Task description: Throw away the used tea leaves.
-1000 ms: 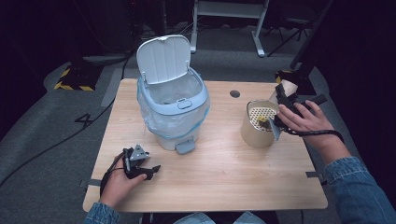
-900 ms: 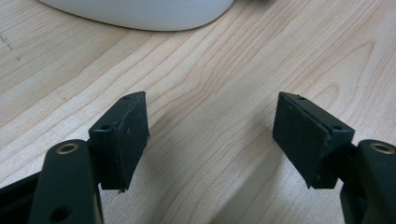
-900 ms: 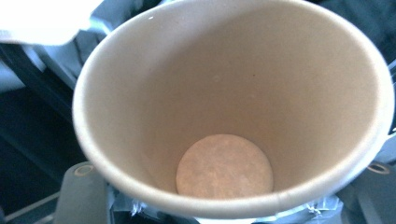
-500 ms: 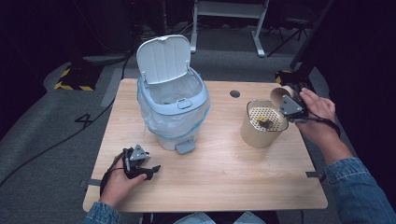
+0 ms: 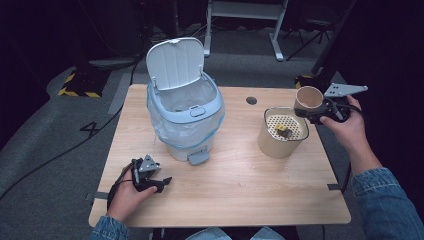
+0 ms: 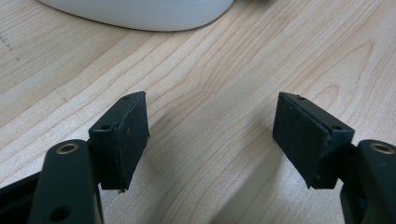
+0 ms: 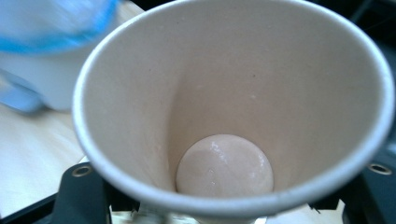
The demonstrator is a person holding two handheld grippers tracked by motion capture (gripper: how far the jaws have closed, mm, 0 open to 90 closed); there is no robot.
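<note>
Right gripper (image 5: pixel 315 111) was clamped on a paper cup (image 5: pixel 308 99), tipped on its side so the mouth faced the pedal bin (image 5: pixel 185 117) across the table (image 5: pixel 240 185). The right gripper view looked straight into that cup (image 7: pixel 224 116), and it was bare down to its pale bottom, with no liquid or scraps showing. My guess was the tilt served to empty it into the round strainer tub (image 5: pixel 282 132) just below and beside it, where a few dark bits lay on the perforated tray. The cup hung over the tub's far right rim, pinched from the person's side by the black jaws. The bin stood with its lid up and liner in, probably ready for the cup. Left gripper (image 5: pixel 150 179) rested on the wood near the bin's pedal, jaws spread with nothing between them (image 6: pixel 210 140).
</note>
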